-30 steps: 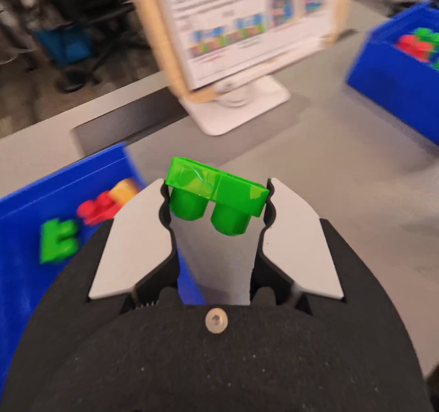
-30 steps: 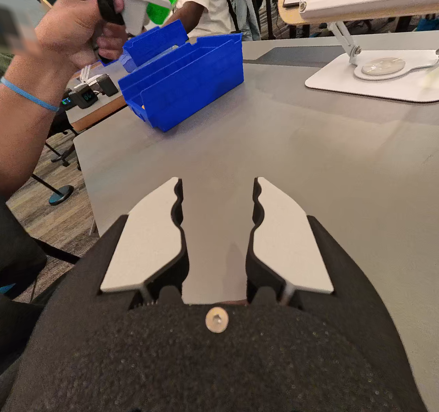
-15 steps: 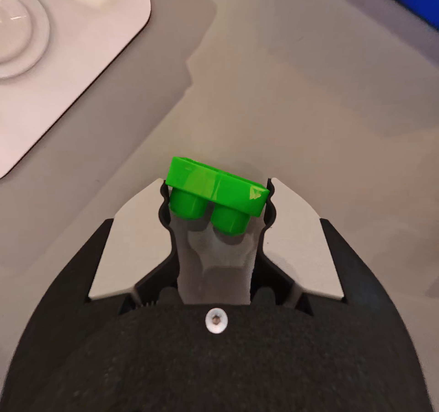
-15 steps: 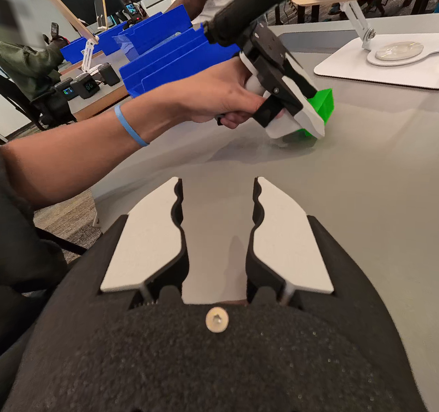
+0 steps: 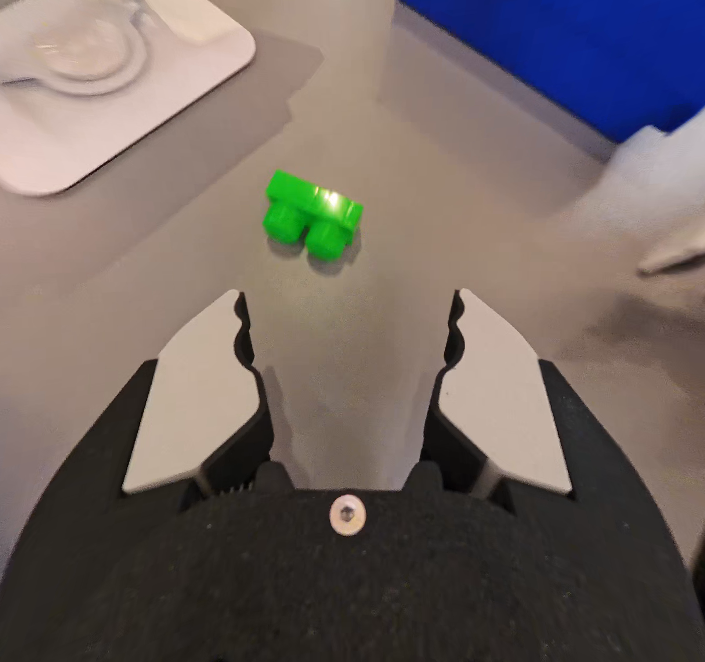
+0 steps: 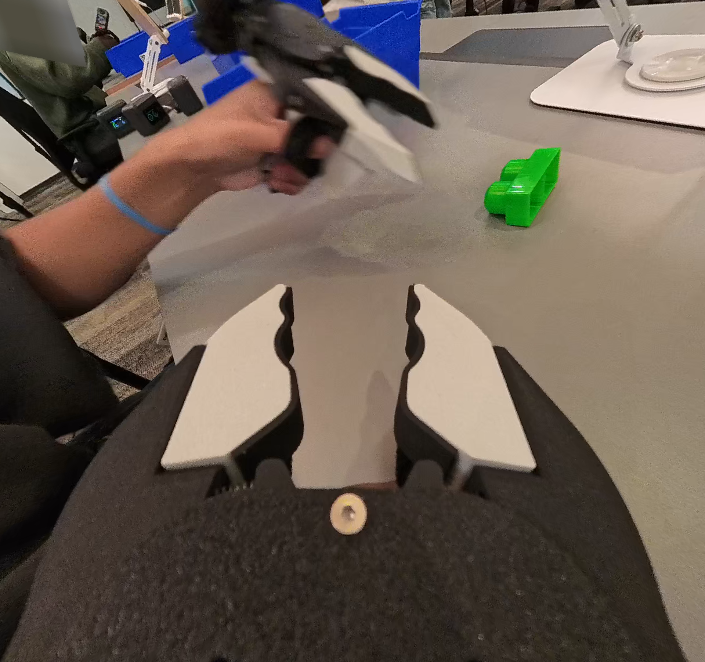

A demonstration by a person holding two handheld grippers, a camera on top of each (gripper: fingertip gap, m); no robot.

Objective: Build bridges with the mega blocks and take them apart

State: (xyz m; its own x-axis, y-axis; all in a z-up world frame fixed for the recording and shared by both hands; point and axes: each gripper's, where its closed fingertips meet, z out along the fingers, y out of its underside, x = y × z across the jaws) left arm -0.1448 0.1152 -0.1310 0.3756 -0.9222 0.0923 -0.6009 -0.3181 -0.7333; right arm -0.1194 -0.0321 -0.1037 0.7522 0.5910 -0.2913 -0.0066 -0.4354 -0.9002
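A green two-stud block (image 5: 312, 214) lies on its side on the grey table (image 5: 438, 224), studs toward my left gripper; it also shows in the right wrist view (image 6: 524, 188). My left gripper (image 5: 348, 294) is open and empty, drawn back from the block and above the table. It shows blurred in the right wrist view (image 6: 416, 147), held in a hand to the left of the block. My right gripper (image 6: 348, 289) is open and empty over the table's near part. A blurred pale shape at the right edge of the left wrist view may be its finger.
A blue bin (image 5: 564, 37) stands at the far right in the left wrist view. A white stand base (image 5: 95, 71) lies at the far left, also at the right wrist view's far right (image 6: 625, 86). More blue bins (image 6: 381, 41) sit behind the left hand. A person stands beyond the table.
My left gripper set the green block down on the table, opened, and drew back from it. My right gripper has not moved.
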